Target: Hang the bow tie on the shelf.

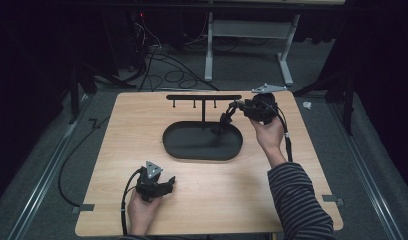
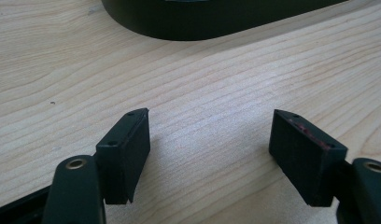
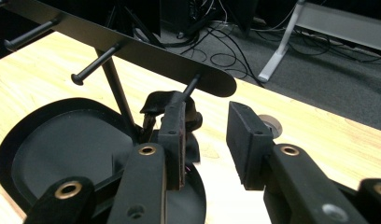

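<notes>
high view: rack bar (image 1: 203, 97) runs left-right

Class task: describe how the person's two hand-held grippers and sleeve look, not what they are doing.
Both are black. The left hand-held gripper carries a grey three-cornered plate and a black cable; its flat, ribbed pads have small screw holes. The right hand-held gripper has brass-ringed pivots. The sleeve is dark with thin pale stripes.

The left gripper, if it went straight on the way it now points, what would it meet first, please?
Most likely the rim of the black oval tray. The left gripper has open jaws with bare wooden table between them and the tray straight ahead, though the depth is hard to judge.
</notes>
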The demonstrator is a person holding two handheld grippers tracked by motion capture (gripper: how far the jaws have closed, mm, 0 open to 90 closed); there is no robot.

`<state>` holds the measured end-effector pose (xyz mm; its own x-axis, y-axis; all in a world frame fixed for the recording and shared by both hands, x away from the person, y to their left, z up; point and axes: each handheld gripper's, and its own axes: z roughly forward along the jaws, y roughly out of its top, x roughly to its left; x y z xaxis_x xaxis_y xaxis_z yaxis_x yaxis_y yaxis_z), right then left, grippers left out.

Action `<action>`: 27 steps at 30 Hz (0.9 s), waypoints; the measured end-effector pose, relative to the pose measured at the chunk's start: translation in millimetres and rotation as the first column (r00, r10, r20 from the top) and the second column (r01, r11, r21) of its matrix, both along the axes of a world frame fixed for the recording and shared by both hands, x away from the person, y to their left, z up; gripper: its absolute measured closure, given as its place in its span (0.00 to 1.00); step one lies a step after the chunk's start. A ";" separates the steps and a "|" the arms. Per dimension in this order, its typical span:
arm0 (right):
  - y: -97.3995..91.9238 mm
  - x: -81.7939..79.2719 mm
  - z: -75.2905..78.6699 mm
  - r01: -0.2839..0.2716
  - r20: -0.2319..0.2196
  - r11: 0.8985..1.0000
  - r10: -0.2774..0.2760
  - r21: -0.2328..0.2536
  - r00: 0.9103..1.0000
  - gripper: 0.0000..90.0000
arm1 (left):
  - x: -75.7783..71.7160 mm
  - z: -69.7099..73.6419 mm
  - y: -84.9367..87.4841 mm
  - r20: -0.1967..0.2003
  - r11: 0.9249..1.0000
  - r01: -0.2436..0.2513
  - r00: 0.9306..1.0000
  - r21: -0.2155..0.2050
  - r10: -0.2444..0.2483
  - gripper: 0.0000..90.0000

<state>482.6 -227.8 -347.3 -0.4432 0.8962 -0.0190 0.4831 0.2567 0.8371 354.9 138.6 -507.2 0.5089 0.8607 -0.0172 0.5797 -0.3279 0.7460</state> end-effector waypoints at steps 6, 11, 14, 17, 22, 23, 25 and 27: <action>-3.3 -4.7 2.5 -0.010 0.005 1.000 0.010 0.014 1.000 0.73 | 0.0 0.1 0.2 -0.001 1.000 0.001 1.000 0.002 -0.001 0.33; -5.2 -11.2 7.0 -0.022 0.019 1.000 0.021 0.019 1.000 0.71 | 0.1 0.1 0.2 -0.001 1.000 0.001 1.000 0.002 -0.001 0.33; -6.7 -12.9 8.1 -0.023 0.020 0.999 0.022 0.029 1.000 0.70 | 0.1 0.1 0.2 -0.001 1.000 0.001 1.000 0.002 -0.001 0.33; -10.6 -17.4 9.1 -0.031 0.024 0.999 0.030 0.037 0.999 0.67 | 0.1 0.1 0.2 -0.001 1.000 0.001 1.000 0.001 -0.001 0.33; -16.9 -21.5 8.0 -0.032 0.021 0.998 0.031 0.054 0.999 0.65 | 0.1 0.0 0.1 -0.001 1.000 0.001 1.000 0.000 -0.001 0.33; -19.5 -23.3 6.7 -0.031 0.016 0.998 0.030 0.062 0.999 0.64 | 0.1 0.1 0.2 -0.001 1.000 0.001 1.000 0.000 -0.001 0.33; -20.6 -23.8 6.2 -0.033 0.016 0.998 0.032 0.062 0.999 0.64 | 0.1 0.0 0.2 -0.001 1.000 0.001 1.000 0.000 -0.001 0.33; -23.0 -25.6 5.0 -0.036 0.014 0.997 0.035 0.064 0.999 0.63 | 0.1 0.0 0.1 -0.001 1.000 0.000 1.000 0.000 0.000 0.33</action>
<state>456.9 -250.7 -342.4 -0.4751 0.8793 0.0319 0.4635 0.2193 0.8585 354.9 138.8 -507.2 0.5091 0.8605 -0.0179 0.5801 -0.3277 0.7457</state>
